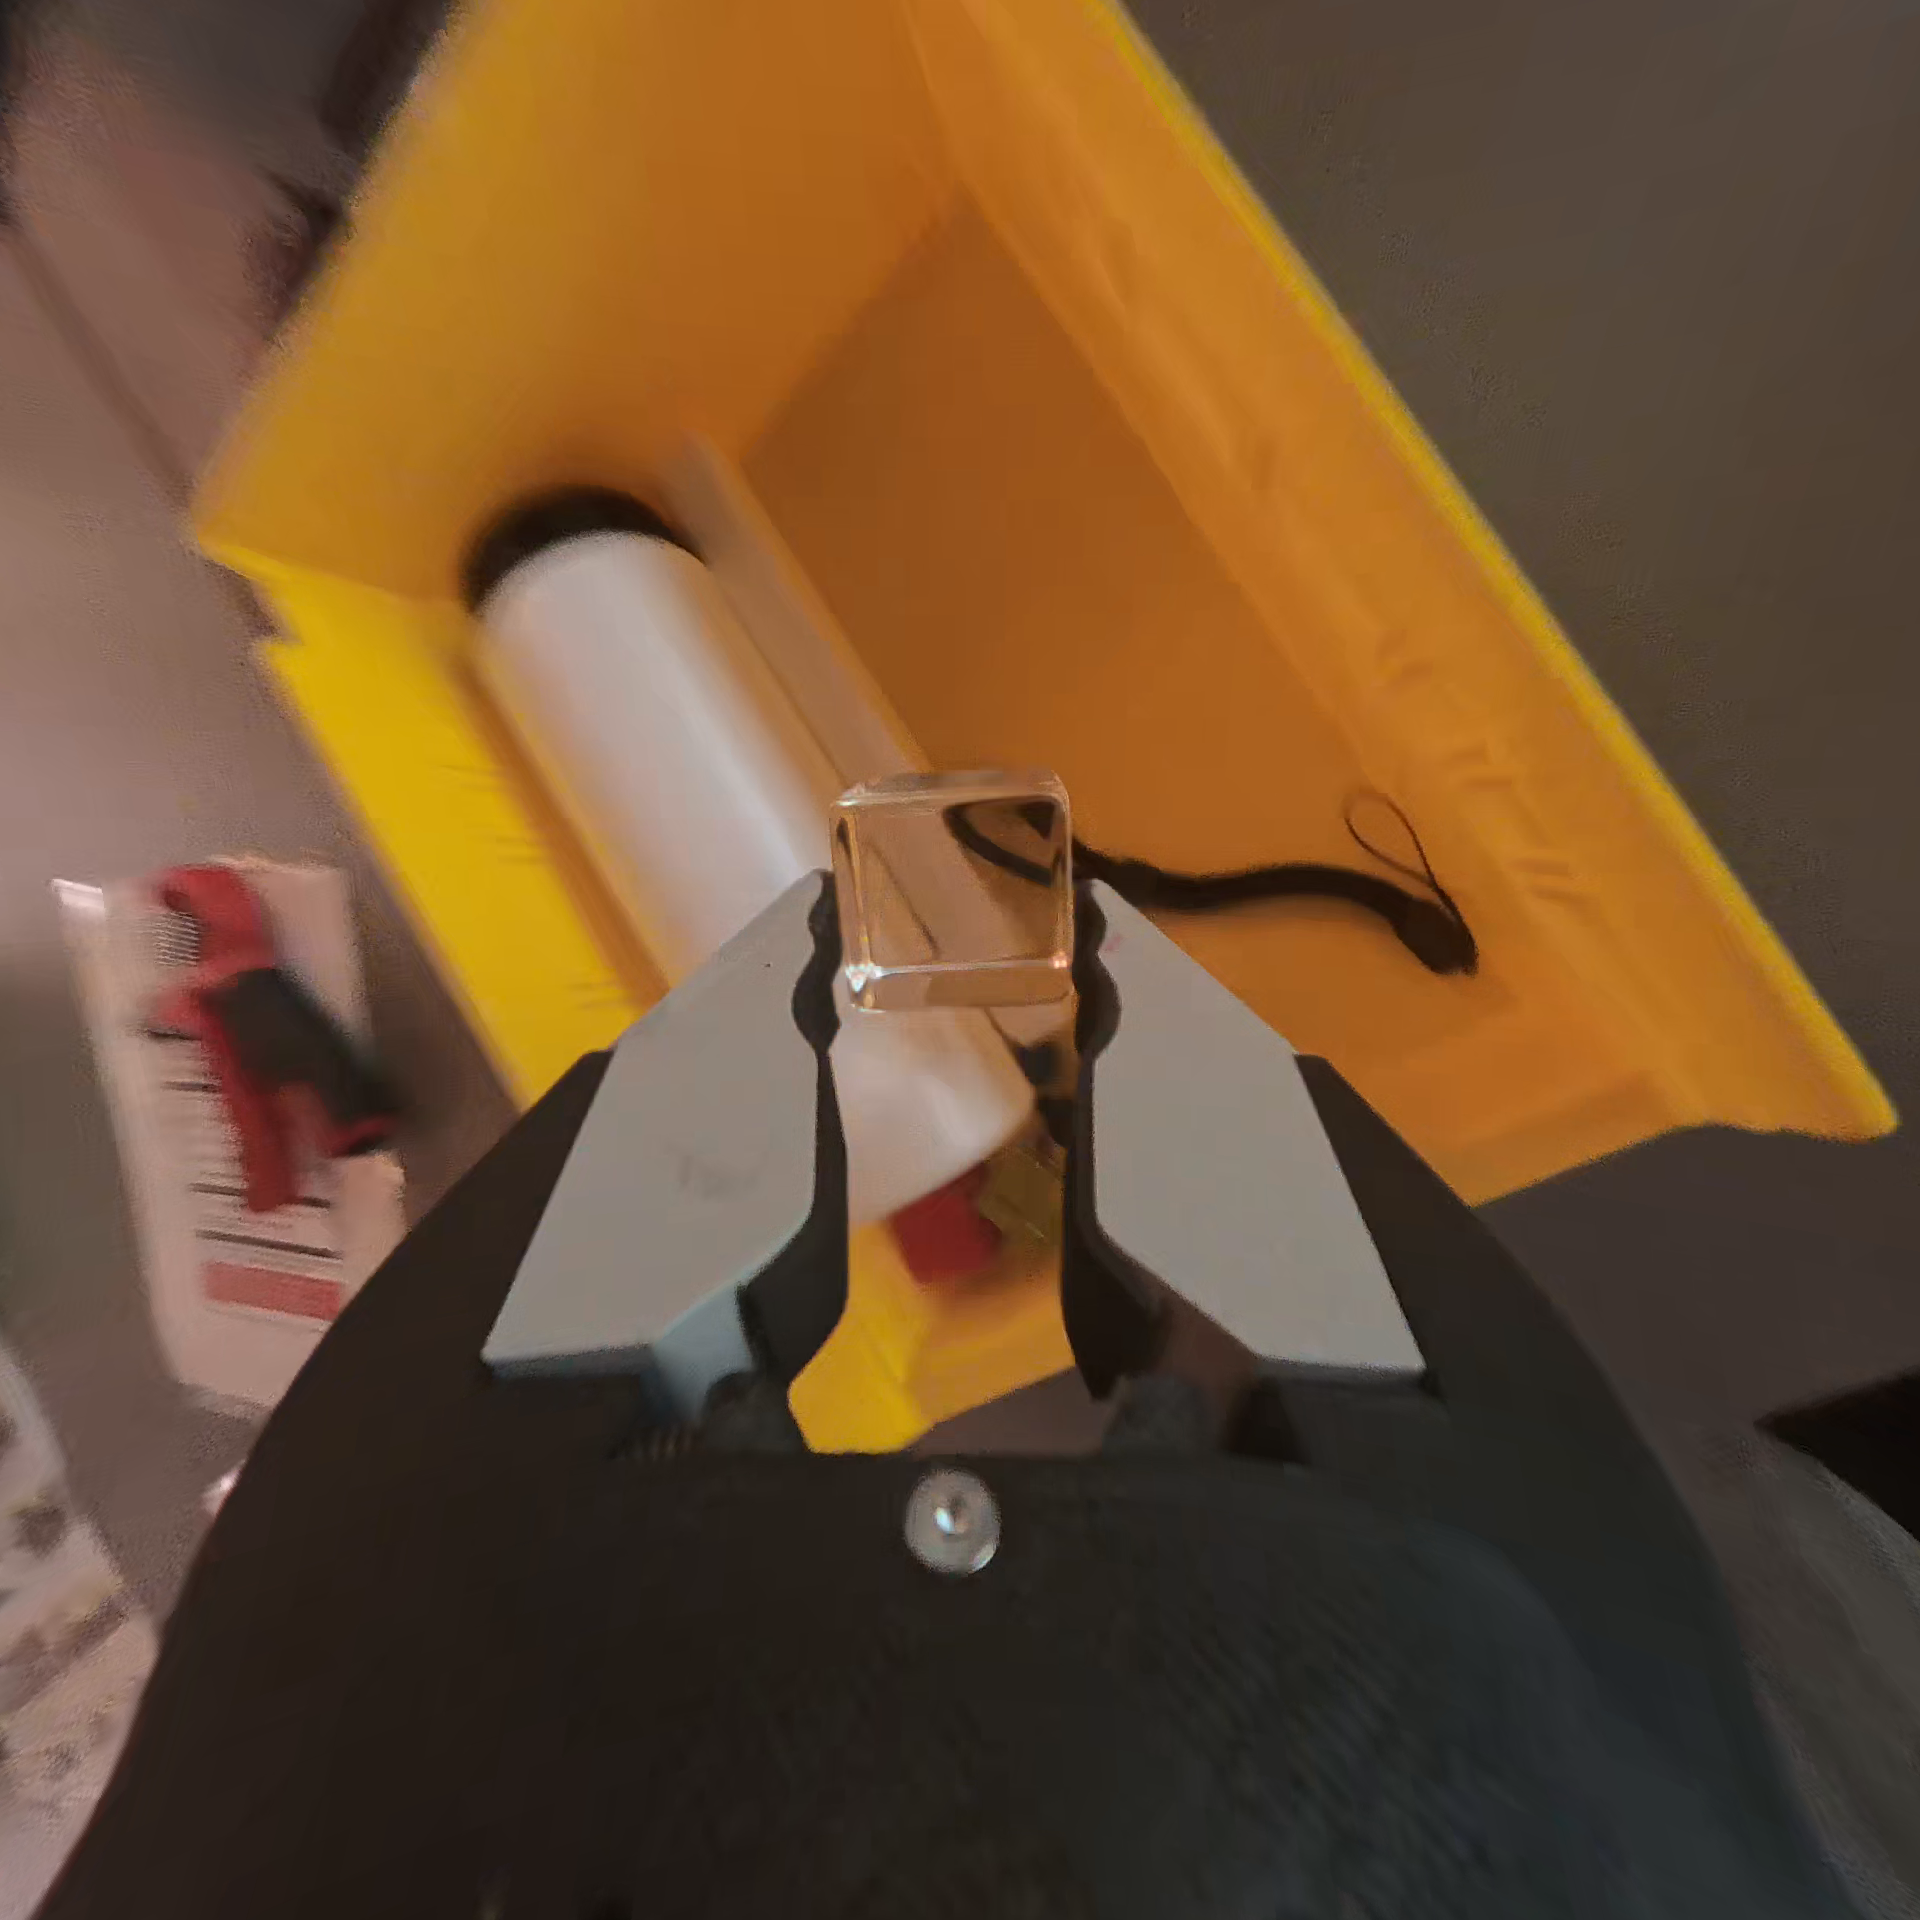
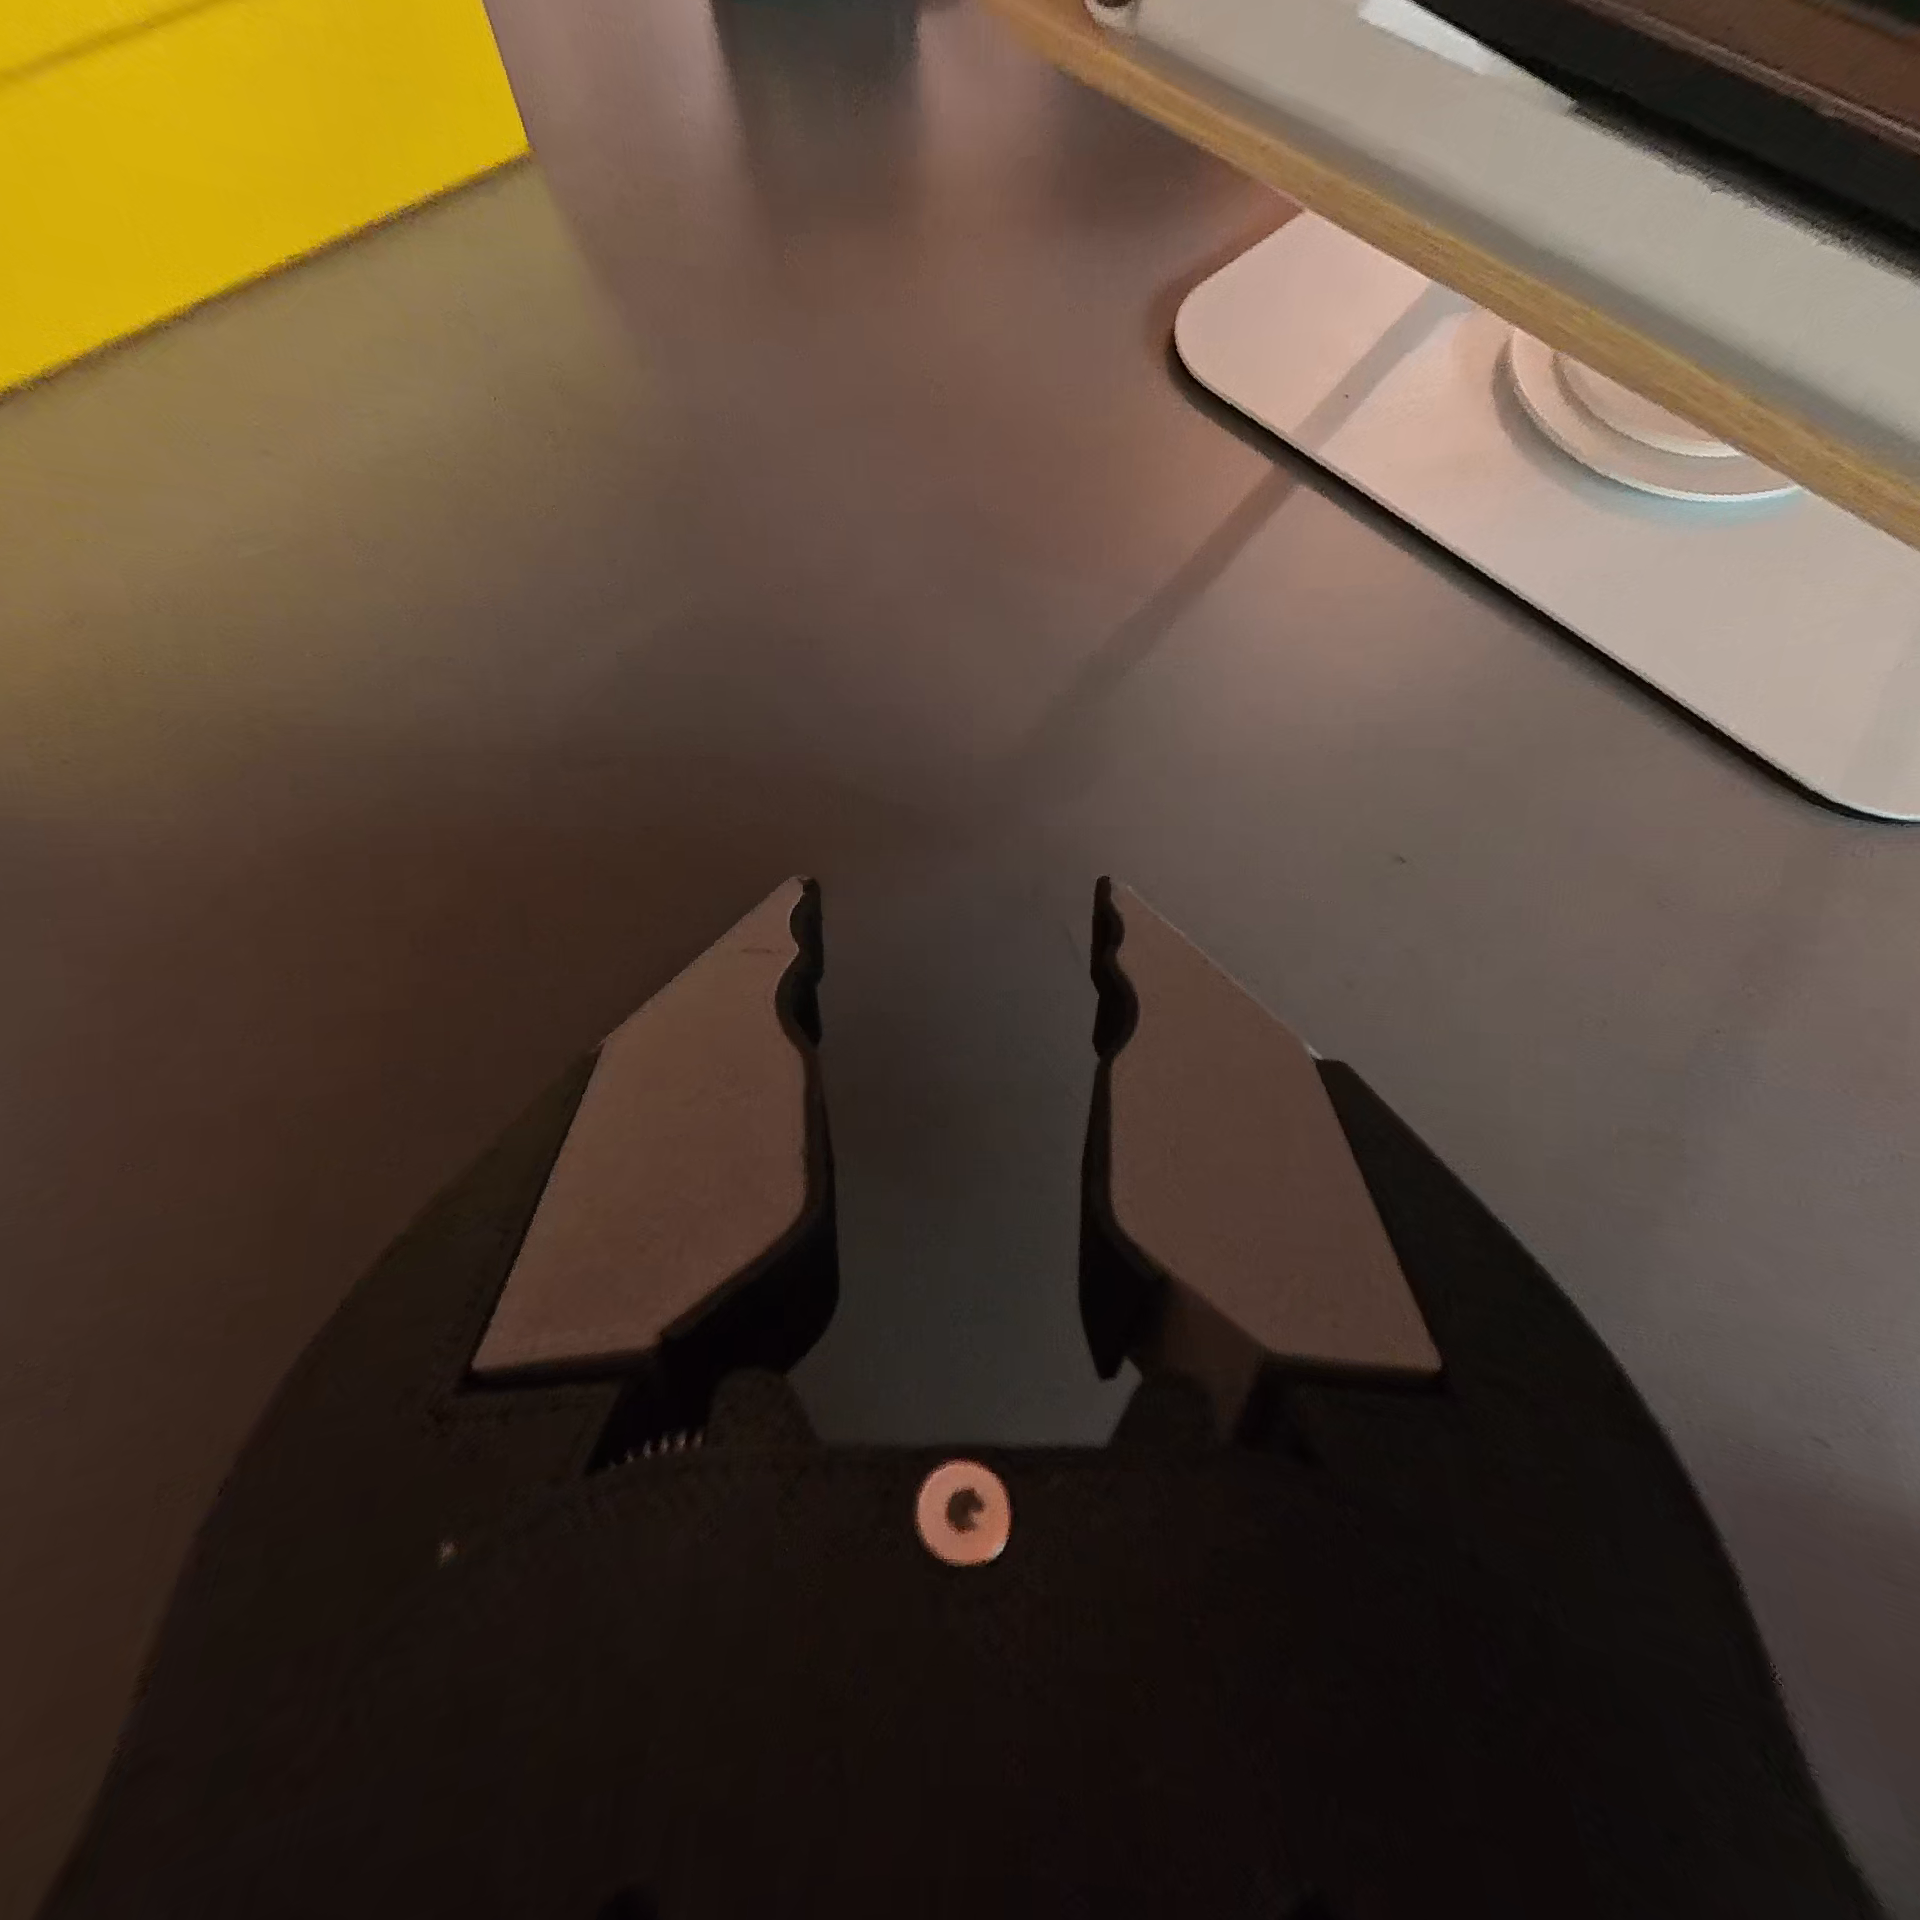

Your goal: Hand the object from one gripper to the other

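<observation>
In the left wrist view my left gripper is shut on a clear transparent cube, pinched between the two fingertips and held above a yellow bin. In the right wrist view my right gripper is open and empty, its fingers apart over a dark table top. Neither gripper shows in the other's view.
The yellow bin holds a white roll, a black string and a small red item. A printed card with a red picture lies left of it. A white monitor base stands at the right; the bin's corner shows at top left.
</observation>
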Motion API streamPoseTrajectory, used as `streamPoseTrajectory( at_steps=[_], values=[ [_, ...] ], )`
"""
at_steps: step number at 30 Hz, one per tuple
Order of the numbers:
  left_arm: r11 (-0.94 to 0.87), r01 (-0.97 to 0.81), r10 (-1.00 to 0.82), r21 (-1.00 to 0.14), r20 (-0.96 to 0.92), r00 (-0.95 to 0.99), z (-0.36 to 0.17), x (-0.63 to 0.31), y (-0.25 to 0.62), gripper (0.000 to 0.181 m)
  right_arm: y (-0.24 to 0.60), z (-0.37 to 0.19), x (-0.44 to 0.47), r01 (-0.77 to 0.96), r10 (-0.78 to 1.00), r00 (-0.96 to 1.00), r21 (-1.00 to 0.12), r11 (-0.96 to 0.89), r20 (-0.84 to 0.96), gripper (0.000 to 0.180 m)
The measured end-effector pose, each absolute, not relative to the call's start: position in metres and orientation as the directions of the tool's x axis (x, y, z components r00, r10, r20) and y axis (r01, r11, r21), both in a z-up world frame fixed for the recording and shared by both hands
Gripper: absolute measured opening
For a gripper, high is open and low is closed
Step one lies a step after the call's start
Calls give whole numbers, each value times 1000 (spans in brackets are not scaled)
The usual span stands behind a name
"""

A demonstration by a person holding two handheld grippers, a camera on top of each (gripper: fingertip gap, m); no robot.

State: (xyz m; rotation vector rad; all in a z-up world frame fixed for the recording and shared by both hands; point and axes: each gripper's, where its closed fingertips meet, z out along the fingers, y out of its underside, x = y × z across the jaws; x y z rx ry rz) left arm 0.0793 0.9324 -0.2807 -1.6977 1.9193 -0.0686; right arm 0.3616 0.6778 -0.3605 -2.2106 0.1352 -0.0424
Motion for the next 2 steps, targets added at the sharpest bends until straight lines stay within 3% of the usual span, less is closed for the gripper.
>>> streamPoseTrajectory(
  at_steps=[1,2],
  values=[
    [248,-867,-895,-432,-445,-34,-263,89,931,40,679,-357,358,-93,-94,994,-813,-575,-47,50],
    [315,-827,-856,-465,-515,-36,-244,100,926,40,682,-350,352,-107,-62,994,-831,-545,-87,50]
  ],
)
